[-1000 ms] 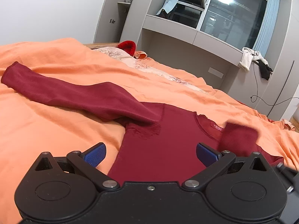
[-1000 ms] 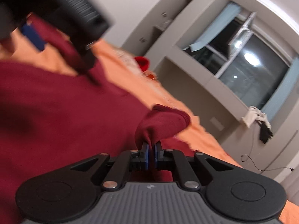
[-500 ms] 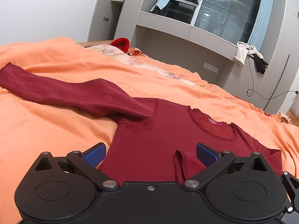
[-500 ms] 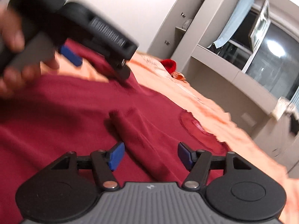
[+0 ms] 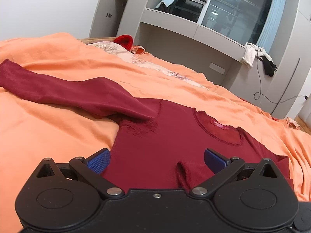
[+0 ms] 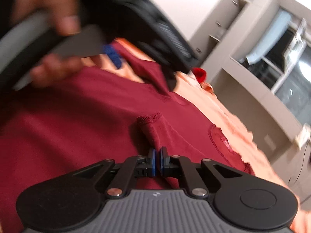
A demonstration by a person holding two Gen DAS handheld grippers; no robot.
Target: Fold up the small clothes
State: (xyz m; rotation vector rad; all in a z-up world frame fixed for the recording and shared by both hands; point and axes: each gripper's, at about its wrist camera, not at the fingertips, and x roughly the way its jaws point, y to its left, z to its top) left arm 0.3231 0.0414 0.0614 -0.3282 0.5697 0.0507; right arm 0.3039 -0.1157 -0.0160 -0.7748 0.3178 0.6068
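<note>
1. Our right gripper [image 6: 157,162]: blue pads pressed together, only a sliver of gap. The folded-over sleeve [image 6: 153,128] of the maroon shirt [image 6: 77,120] runs right up to the pad tips; we can't tell whether fabric is actually pinched between them.
2. That sleeve lies across the shirt's chest, cuff hem pointing away from our right gripper, just short of the neckline [image 6: 223,141].
3. Our left gripper [image 5: 156,160]: jaws spread wide, nothing between the pads. It hovers over the shirt's lower body; the left pad sits at the shirt's side edge, the right pad over the chest beside the folded cuff [image 5: 183,172].
4. Shirt lies flat, front up, on the orange bedsheet [image 5: 48,136]. Pink label [image 5: 220,125] visible inside the neckline, beyond our left gripper.
5. The other sleeve [image 5: 64,93] is unfolded, stretched out sideways from the shirt's far-left shoulder across the sheet.
6. In the right wrist view our left hand [image 6: 52,44] and its gripper body are blurred, above the shirt's left shoulder.
7. Beyond the shirt: a pale patterned cloth [image 5: 136,60] and a red knit item [image 5: 124,40] at the sheet's far end.
8. Behind those: grey cabinet wall with window [image 5: 233,17].
</note>
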